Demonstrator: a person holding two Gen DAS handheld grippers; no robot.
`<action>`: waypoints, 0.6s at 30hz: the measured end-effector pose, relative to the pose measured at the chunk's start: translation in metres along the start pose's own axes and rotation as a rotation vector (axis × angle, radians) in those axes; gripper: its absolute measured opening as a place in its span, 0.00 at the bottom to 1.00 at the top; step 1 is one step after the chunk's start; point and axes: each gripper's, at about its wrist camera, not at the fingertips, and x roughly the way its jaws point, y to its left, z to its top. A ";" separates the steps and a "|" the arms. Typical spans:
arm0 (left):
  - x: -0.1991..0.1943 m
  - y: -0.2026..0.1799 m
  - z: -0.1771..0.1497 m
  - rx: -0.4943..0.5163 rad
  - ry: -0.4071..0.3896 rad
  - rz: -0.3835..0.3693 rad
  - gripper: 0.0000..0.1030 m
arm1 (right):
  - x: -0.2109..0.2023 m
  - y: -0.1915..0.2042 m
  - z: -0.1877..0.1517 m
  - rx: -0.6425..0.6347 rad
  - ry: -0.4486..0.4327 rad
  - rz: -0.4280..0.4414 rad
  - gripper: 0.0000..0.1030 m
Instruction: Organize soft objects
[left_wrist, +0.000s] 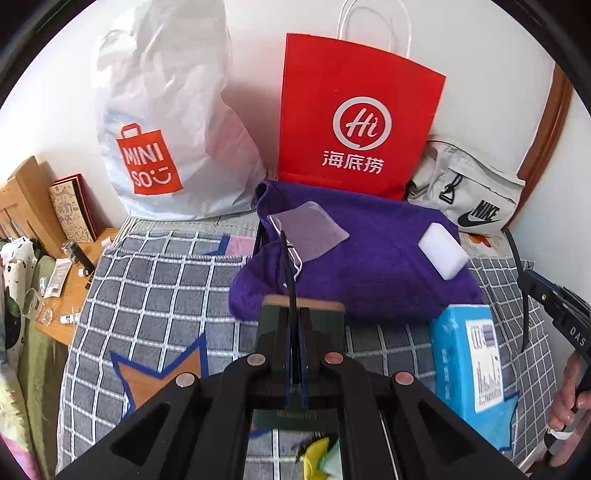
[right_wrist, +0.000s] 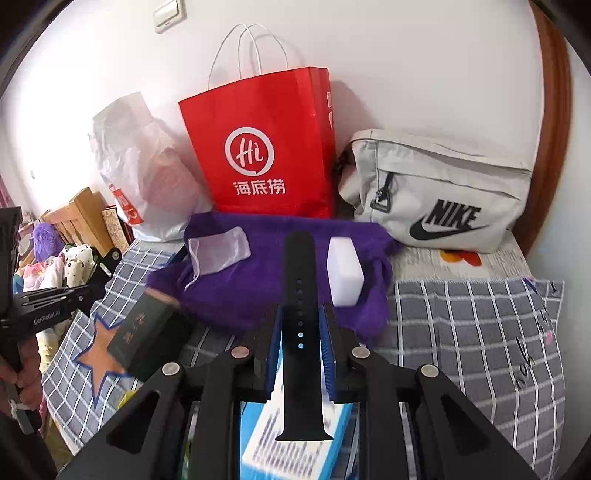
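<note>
Strap (right_wrist: 300, 295) is lying lengthwise in your right gripper (right_wrist: 301, 325), clamped, pointing ahead at the purple towel (right_wrist: 258, 291); your left gripper (left_wrist: 293, 325) is pinching another thin strap (left_wrist: 290, 273).

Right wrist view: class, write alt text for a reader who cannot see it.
The right tool grips a black watch strap above a purple towel on a checked bed. A white sponge block and a mesh pouch lie on the towel; a red paper bag stands behind.
</note>
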 end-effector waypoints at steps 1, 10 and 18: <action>0.004 0.001 0.004 0.001 0.002 0.000 0.04 | 0.004 0.000 0.003 0.000 0.000 0.004 0.20; 0.037 0.004 0.037 -0.005 0.008 -0.007 0.04 | 0.054 0.000 0.045 -0.019 0.001 0.041 0.20; 0.077 -0.002 0.054 0.005 0.054 -0.030 0.04 | 0.106 0.006 0.056 -0.070 0.058 0.042 0.20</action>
